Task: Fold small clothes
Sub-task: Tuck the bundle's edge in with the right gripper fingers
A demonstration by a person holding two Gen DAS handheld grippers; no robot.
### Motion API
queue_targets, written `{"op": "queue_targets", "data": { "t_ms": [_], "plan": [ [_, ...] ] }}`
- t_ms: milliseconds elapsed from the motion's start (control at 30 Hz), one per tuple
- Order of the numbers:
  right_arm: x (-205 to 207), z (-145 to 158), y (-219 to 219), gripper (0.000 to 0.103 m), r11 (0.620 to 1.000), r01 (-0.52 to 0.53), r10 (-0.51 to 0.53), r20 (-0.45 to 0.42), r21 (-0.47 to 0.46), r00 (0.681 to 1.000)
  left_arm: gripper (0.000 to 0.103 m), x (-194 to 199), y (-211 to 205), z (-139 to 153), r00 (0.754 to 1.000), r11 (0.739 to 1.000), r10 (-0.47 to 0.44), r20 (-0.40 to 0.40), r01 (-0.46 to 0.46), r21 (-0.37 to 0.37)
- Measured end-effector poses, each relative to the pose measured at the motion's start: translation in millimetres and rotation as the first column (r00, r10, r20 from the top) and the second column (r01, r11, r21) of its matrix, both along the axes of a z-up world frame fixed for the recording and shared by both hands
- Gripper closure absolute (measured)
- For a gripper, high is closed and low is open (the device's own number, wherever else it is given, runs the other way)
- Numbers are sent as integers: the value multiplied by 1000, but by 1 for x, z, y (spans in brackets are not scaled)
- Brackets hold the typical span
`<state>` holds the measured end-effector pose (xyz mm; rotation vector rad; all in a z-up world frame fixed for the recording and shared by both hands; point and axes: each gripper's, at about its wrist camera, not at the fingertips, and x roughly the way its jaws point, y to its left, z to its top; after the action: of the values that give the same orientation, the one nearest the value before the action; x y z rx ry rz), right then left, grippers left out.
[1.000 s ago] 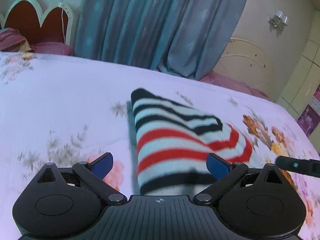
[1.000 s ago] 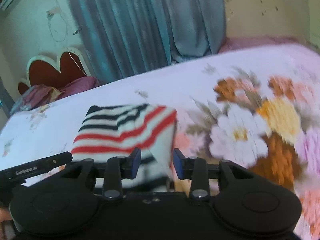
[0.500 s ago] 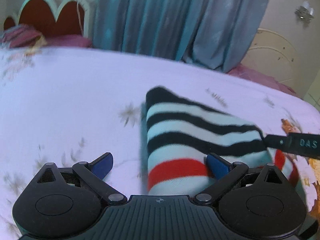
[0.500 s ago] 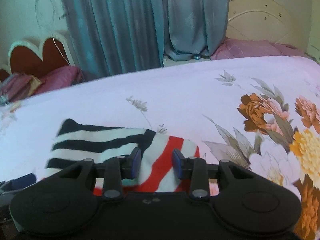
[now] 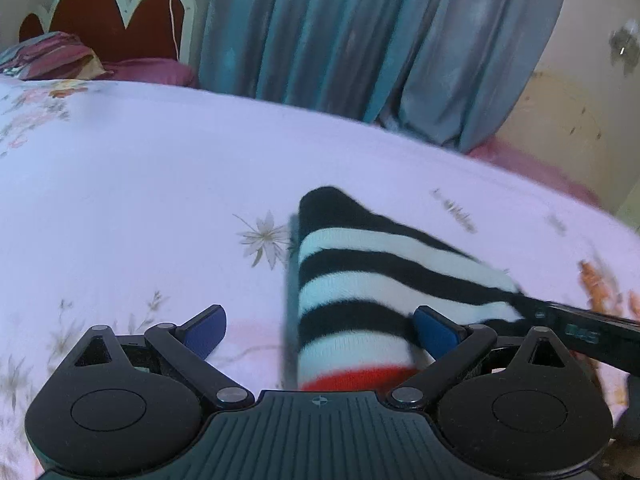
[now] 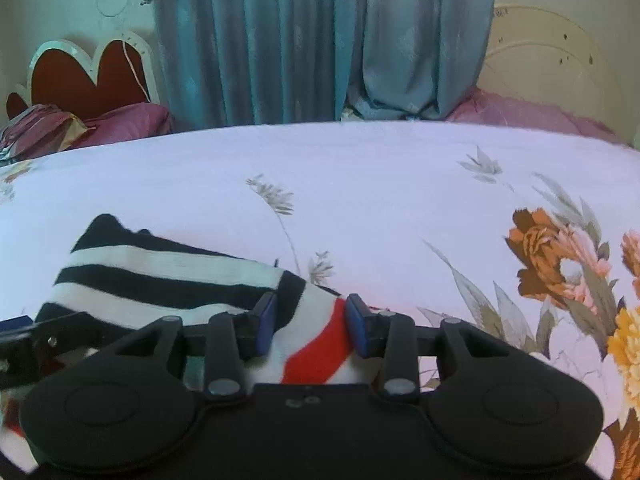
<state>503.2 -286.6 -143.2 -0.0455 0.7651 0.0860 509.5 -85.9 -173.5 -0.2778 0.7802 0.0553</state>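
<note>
A folded garment [image 5: 360, 280] with black, white and red stripes lies on the pink floral bedsheet [image 5: 140, 200]. My left gripper [image 5: 320, 330] stands open over its near left corner; the right pad [image 5: 436, 332] touches the cloth and the left pad [image 5: 204, 328] is over bare sheet. In the right wrist view the garment [image 6: 160, 276] runs from the left into my right gripper [image 6: 312, 328], whose jaws are opening with the thick fold still filling the gap between the pads. Part of the right gripper [image 5: 580, 332] shows at the garment's right edge.
The bedsheet [image 6: 360, 184] spreads wide beyond the garment, with large printed flowers [image 6: 560, 264] to the right. A red headboard [image 5: 112, 20] and pillows [image 5: 52, 56] lie at the far left. Blue curtains [image 6: 320, 40] hang behind the bed.
Both grippers have come down and forward over the garment, so its red stripes have slipped under them. The garment has settled onto the sheet. The right jaws stand slightly wider.
</note>
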Motion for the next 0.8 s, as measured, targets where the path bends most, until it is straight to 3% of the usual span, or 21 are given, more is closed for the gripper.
{"op": "queue_targets", "data": {
  "t_ms": [67,467,567,800],
  "plan": [
    [1,-3,-2,62,1000,-6,6,5,-5,1000,4,6,4,-6,1000,1000,0,-24,0,-24],
    [-6,7,-5,58,999,1,-1,-3,37,1000,2,-1,-6,7,1000,1000,8,-19,-8,30],
    [-21,21,-8,58,998,-22,21,23,62,1000,2,-14,-6,18,1000,999,-11,2,11,30],
    [-80,49,-12,62,996,-92,89,90,21,992,2,-57,-11,34,996,996,-82,29,81,48]
  ]
}}
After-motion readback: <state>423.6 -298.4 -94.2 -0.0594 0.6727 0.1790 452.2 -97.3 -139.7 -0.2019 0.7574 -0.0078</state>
